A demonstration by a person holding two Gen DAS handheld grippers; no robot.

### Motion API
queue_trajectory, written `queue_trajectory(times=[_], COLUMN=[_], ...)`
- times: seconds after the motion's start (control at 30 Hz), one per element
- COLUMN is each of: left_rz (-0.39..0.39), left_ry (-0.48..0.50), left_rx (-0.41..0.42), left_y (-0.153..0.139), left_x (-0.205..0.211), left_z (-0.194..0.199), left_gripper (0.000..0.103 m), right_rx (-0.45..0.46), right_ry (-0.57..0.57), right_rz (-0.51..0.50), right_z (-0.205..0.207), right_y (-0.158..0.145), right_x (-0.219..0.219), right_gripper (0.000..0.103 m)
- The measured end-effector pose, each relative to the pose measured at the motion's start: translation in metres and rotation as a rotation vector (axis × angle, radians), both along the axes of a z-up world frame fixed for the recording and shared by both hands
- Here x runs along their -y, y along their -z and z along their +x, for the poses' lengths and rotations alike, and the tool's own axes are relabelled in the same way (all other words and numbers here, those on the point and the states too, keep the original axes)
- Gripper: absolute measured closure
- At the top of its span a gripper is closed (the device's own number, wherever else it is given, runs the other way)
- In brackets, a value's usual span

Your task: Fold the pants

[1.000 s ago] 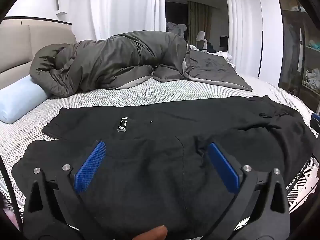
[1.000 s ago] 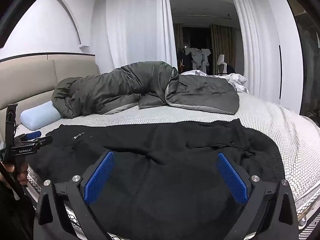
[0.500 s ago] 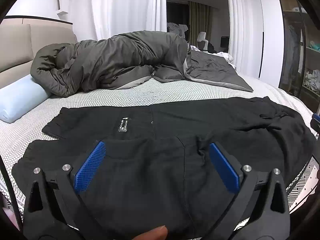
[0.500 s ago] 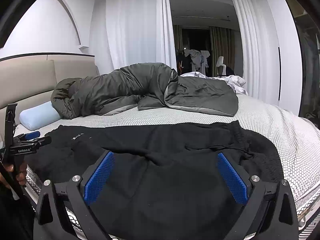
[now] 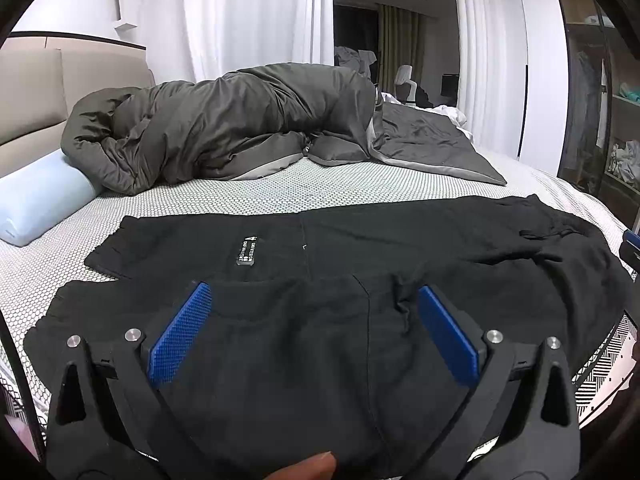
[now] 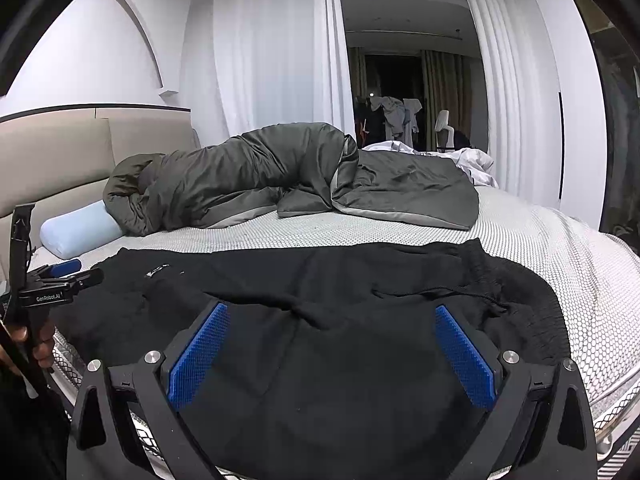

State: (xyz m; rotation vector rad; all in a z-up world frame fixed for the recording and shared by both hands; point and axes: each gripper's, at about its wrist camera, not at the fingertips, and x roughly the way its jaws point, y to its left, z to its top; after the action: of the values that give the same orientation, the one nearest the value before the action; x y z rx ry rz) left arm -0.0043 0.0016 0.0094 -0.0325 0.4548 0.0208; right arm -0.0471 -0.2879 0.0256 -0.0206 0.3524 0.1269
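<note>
Under both gaping tools (image 5: 314,334), pants (image 6: 340,320)

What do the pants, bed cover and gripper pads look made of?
Pants: matte black knit, likely cotton jersey or fleece; soft creases, drawcord at the waist.
Bed cover: white fabric with a small honeycomb pattern, possibly mesh or quilted; can't tell which.
Pads: blue, finely ridged, probably rubber or soft plastic, on black matte plastic fingers with metal screws.

Bed (image 5: 320,188) with white honeycomb-pattern cover. On it: black pants (image 5: 360,264) spread flat along near edge, bunched grey duvet (image 5: 248,120) across far side, pale blue bolster pillow (image 5: 40,196) at headboard end, touching duvet.
</note>
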Motion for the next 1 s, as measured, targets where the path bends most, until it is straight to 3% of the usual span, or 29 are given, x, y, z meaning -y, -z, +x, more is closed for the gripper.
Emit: queue_trajectory(times=[1.0], left_rz=[-0.001], left_ry=[-0.001], left_rx=[0.006], left_y=[0.0044], left_x=[0.0013], left_z=[0.0051], left_gripper=[0.000], right_rx=[0.001], right_ry=[-0.001], right_rz=[-0.006], right_z=[0.0026], right_y=[0.0000], right_x=[-0.0010], right_gripper=[0.000])
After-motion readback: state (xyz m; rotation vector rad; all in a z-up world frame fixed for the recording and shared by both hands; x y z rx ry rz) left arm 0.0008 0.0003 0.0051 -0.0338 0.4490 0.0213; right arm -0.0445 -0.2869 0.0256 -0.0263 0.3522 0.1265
